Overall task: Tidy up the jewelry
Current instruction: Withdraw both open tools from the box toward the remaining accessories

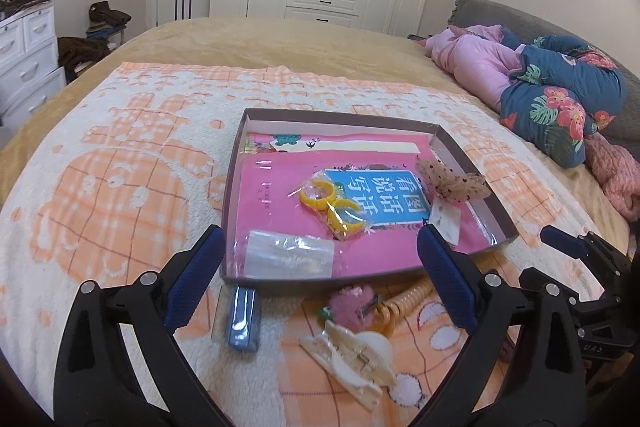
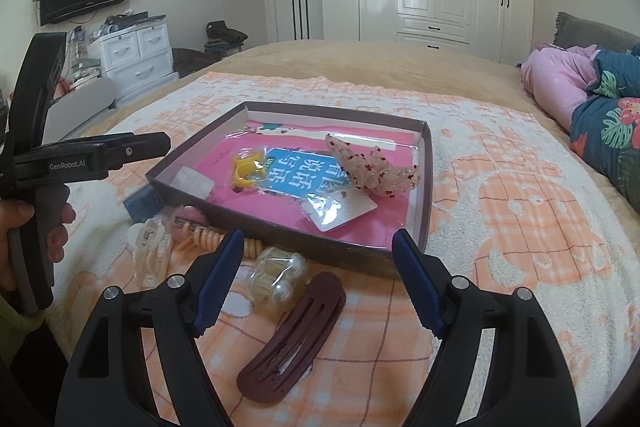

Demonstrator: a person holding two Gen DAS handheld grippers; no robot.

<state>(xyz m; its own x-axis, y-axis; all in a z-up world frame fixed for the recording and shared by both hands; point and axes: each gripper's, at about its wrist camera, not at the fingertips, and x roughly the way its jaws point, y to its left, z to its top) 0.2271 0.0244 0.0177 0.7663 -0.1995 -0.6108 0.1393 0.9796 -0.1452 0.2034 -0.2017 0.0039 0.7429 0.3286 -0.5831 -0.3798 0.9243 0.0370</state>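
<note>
Maroon plastic marks the flat hair clip [image 2: 294,331], which lies on the bed's orange-and-cream towel [image 2: 520,227] just short of the near wall of the shallow brown box [image 2: 424,223]. The right hand-held gripper [image 2: 318,279] is held above it with both blue fingers spread wide and nothing between them; the clip sits between and slightly below the fingertips, not touched. Just beyond the clip, touching or nearly touching it, a clear packet of pearl-like pieces [image 2: 278,277] rests against the box wall.

The step in hand is judged to be picking up one of these loose pieces and setting it in the box. The clip lies flat and thin on soft pile, so it is best taken across its narrow width, with the fingers lowered far enough to press slightly into the towel; otherwise only the cloth may be caught. The packet should be left undisturbed during the closing.

The left hand-held gripper [image 1: 320,255] is likewise spread and empty, aimed at the near edge of the box. Below it, on the towel, a cream claw clip [image 1: 352,359], a pink fuzzy ornament [image 1: 352,303], an orange coiled band [image 1: 404,297] and a small blue packet [image 1: 242,319] are clustered. Inside the box, yellow rings in a bag [image 1: 330,201] and a dotted bow [image 1: 452,181] are already placed.
</note>
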